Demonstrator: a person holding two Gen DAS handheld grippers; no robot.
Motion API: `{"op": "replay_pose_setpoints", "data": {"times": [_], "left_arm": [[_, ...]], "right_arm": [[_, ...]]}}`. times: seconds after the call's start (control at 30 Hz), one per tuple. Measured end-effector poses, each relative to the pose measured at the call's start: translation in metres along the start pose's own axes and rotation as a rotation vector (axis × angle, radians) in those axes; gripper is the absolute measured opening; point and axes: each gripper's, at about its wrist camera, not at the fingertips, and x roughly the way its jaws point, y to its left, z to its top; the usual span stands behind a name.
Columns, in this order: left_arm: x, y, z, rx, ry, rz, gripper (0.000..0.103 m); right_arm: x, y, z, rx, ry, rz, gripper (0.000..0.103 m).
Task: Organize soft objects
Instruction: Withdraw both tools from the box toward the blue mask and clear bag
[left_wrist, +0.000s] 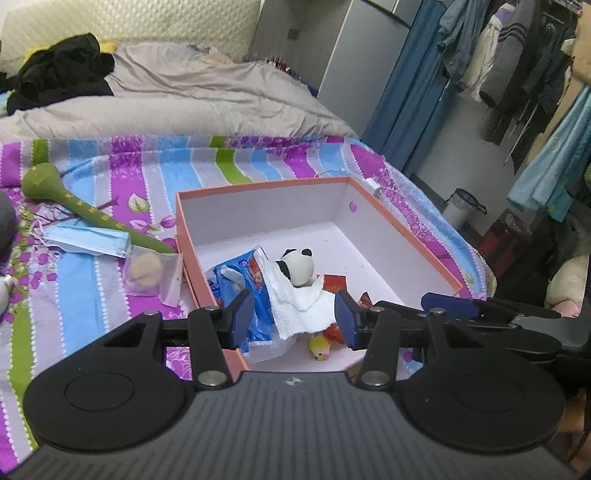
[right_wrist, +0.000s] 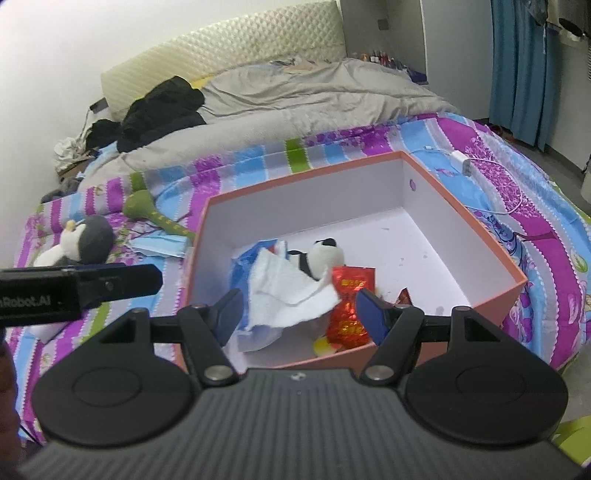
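Observation:
An orange box with a white inside (left_wrist: 258, 184) (right_wrist: 295, 177) lies on the striped bedspread. In it are a panda plush (left_wrist: 295, 266) (right_wrist: 325, 254), a white tissue (left_wrist: 299, 306) (right_wrist: 288, 291), a blue plastic bag (left_wrist: 229, 280) (right_wrist: 240, 266), a red packet (right_wrist: 351, 295) and a small yellow toy (left_wrist: 319, 347). My left gripper (left_wrist: 293, 319) hovers open over the box's near corner, holding nothing. The right gripper (right_wrist: 301, 315) is also open and empty above the near edge. Left of the box lie a green plush stick (left_wrist: 55, 184) (right_wrist: 147, 210), a blue face mask (left_wrist: 88, 240) and a penguin plush (right_wrist: 85, 243).
A clear bag with something beige (left_wrist: 151, 273) rests against the box's left wall. A grey duvet (left_wrist: 184, 92) and black clothes (left_wrist: 55, 74) cover the far bed. A charger and cable (right_wrist: 465, 162) lie right of the box. Hanging clothes (left_wrist: 517, 66) and a bin (left_wrist: 461, 206) stand beyond the bed's right edge.

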Motion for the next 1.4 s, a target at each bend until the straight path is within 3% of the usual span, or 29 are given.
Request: {"op": "replay_pose_setpoints", "data": {"times": [0.7,1.2,1.4], "left_arm": [[-0.117,0.024,-0.063,-0.055,-0.096,0.064,0.054],[-0.185,0.061,-0.116,-0.139,-0.146,0.172,0.054],[-0.193,0.071,-0.123,-0.145,-0.143,0.198,0.054]], "right_arm": [[-0.070,0.063,-0.042,-0.072,-0.067,0.088,0.070],[-0.082,0.112,-0.080,-0.129,0.000,0.183,0.070],[-0.082,0.129,-0.084,-0.159,-0.008,0.212,0.070]]}}
